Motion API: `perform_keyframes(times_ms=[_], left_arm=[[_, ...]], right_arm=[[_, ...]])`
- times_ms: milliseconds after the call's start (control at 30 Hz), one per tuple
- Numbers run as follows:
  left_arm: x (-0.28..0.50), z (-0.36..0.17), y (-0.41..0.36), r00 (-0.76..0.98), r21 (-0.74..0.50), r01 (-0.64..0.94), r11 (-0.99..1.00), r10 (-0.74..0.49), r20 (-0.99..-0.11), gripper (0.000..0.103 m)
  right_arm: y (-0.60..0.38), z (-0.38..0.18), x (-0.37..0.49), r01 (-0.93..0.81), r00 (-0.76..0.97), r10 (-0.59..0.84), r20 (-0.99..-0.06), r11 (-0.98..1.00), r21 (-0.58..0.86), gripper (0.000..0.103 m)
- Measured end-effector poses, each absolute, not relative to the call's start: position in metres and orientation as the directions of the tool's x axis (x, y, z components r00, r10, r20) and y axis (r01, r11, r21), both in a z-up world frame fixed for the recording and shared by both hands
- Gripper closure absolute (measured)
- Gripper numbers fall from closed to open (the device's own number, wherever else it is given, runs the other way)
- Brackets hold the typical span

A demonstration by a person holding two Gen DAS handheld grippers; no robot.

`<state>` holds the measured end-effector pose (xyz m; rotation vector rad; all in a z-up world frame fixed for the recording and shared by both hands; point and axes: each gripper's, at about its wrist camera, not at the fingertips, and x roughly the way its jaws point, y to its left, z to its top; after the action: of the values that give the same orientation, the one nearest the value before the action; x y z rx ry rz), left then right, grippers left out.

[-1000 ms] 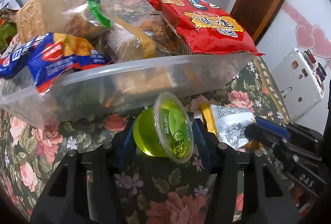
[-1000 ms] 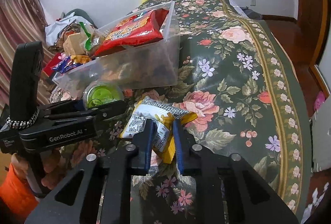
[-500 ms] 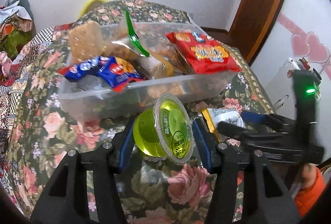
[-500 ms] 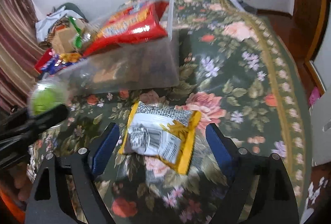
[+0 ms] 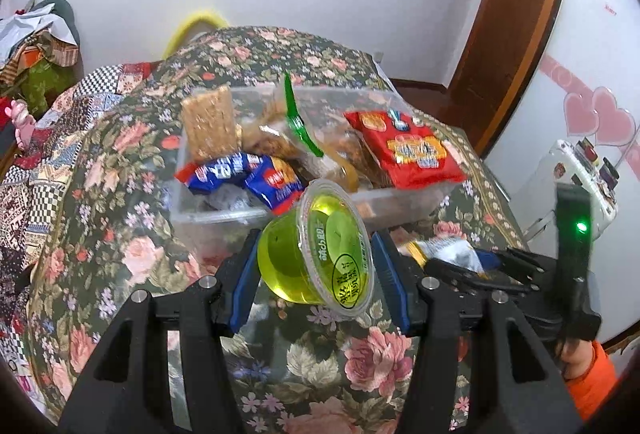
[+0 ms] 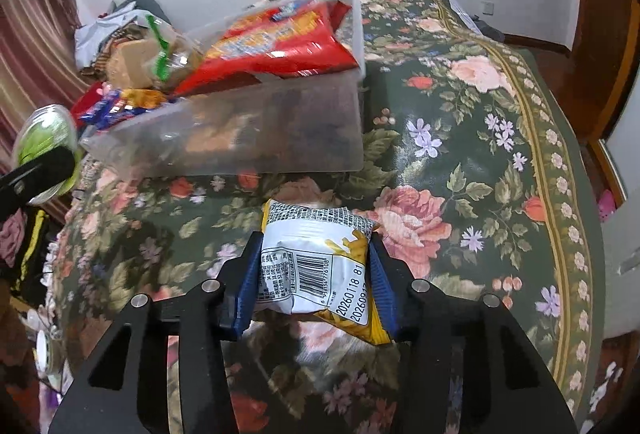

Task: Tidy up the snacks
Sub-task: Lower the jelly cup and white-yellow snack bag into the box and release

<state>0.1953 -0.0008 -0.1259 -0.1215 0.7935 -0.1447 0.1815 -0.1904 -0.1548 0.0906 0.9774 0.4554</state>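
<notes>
Left gripper (image 5: 314, 274) pinching round clear cup of green jelly (image 5: 316, 254); right gripper (image 6: 314, 278), just closing, clamping white-and-yellow foil snack packet (image 6: 316, 262).

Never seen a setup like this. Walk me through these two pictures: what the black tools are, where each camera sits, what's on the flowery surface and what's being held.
No robot: a person holds a two-finger gripper in each hand, with a fisheye camera on each looking along its fingers. The left camera shows the left gripper clamped on a green jelly cup, lifted near a clear bin of snacks. The right camera shows the right gripper, whose jaws have just been closing, squeezing a white and yellow snack packet on the floral cloth.
</notes>
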Motion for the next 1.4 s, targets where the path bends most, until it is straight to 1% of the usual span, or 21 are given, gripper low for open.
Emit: perform_keyframes(times_ms=[300, 400, 600, 900, 1000, 1067, 1133, 1200, 1400], left_arm=[[0.211, -0.1, 0.011, 0.732, -0.176, 0.067, 0.982, -0.168, -0.66, 0.049], [0.223, -0.095, 0.011, 0.74, -0.173, 0.07, 0.982, -0.167, -0.651, 0.049], [0.251, -0.099, 0.008, 0.729, -0.192, 0.072, 0.979, -0.183, -0.659, 0.049], [0.286, -0.118, -0.001, 0.7, -0.158, 0.078, 0.984, -0.167, -0.695, 0.049], [0.294, -0.128, 0.003, 0.678, -0.176, 0.072, 0.982, -0.178, -0.713, 0.048], [0.295, -0.131, 0.008, 0.679, -0.2, 0.061, 0.978, -0.188, -0.71, 0.048], [0.295, -0.132, 0.012, 0.677, -0.229, 0.063, 0.971, -0.21, -0.705, 0.044], [0.293, -0.132, 0.017, 0.68, -0.244, 0.055, 0.968, -0.215, -0.701, 0.044], [0.276, -0.121, 0.02, 0.708, -0.224, 0.055, 0.973, -0.197, -0.679, 0.044]], right_arm=[[-0.189, -0.092, 0.167, -0.405, 0.566, 0.476, -0.673, 0.872, 0.275, 0.057], [-0.182, -0.078, 0.174, -0.423, 0.591, 0.491, -0.64, 0.864, 0.272, 0.057], [-0.169, -0.06, 0.199, -0.436, 0.628, 0.49, -0.604, 0.865, 0.248, 0.057], [-0.147, -0.05, 0.246, -0.451, 0.631, 0.488, -0.603, 0.863, 0.226, 0.057], [-0.137, -0.052, 0.259, -0.456, 0.622, 0.487, -0.613, 0.862, 0.222, 0.056], [-0.13, -0.055, 0.266, -0.464, 0.611, 0.486, -0.625, 0.859, 0.215, 0.056], [-0.125, -0.058, 0.268, -0.469, 0.604, 0.483, -0.634, 0.858, 0.208, 0.053], [-0.121, -0.062, 0.27, -0.467, 0.596, 0.476, -0.647, 0.861, 0.203, 0.052], [-0.123, -0.059, 0.261, -0.462, 0.604, 0.473, -0.641, 0.864, 0.202, 0.05]])
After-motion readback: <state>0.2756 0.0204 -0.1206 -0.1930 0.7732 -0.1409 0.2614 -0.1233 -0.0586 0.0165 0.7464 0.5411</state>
